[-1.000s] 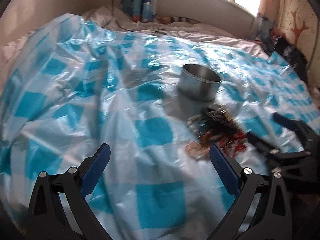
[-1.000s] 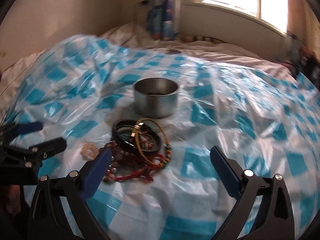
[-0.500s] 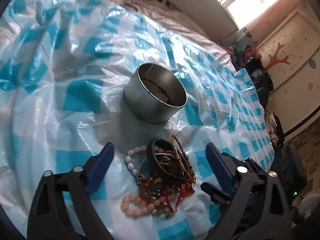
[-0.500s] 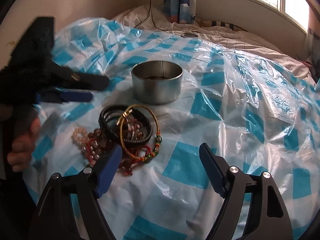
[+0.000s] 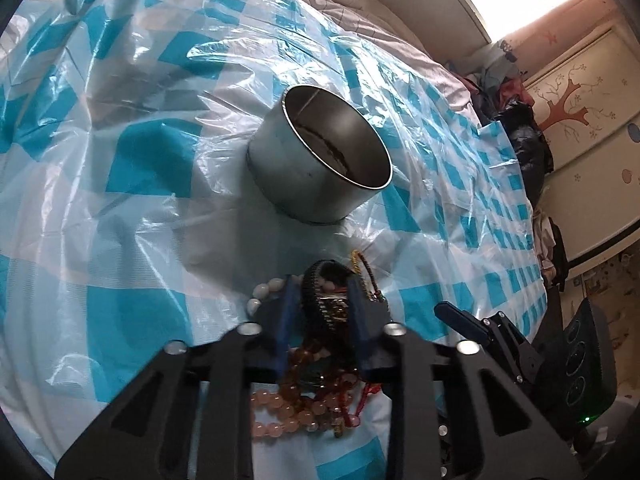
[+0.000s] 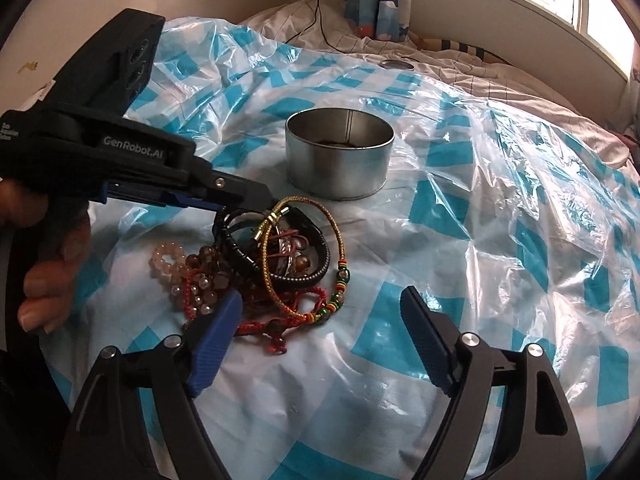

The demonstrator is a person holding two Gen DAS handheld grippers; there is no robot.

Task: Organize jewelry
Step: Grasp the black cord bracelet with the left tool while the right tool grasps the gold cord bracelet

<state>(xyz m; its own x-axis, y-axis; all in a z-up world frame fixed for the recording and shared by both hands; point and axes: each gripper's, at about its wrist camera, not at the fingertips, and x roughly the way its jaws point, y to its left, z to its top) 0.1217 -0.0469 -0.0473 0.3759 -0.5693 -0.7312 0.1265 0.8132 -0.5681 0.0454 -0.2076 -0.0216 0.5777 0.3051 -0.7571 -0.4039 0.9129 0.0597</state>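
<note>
Barely started: left gripper (image 5: pixel 325 300) clamped on black bracelet (image 6: pixel 236 246) in the pile (image 6: pixel 256 268) beside the tin (image 6: pixel 339 156), right gripper (image 6: pixel 320 336) wide apart near the pile, tin's contents unclear, nearly all jewelry still on plastic sheet (image 6: pixel 460 280).

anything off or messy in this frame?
Yes: the bracelets lie in one tangled heap on the blue-checked plastic sheet, outside the round metal tin. The left gripper is shut on a black studded bracelet in that heap.
</note>
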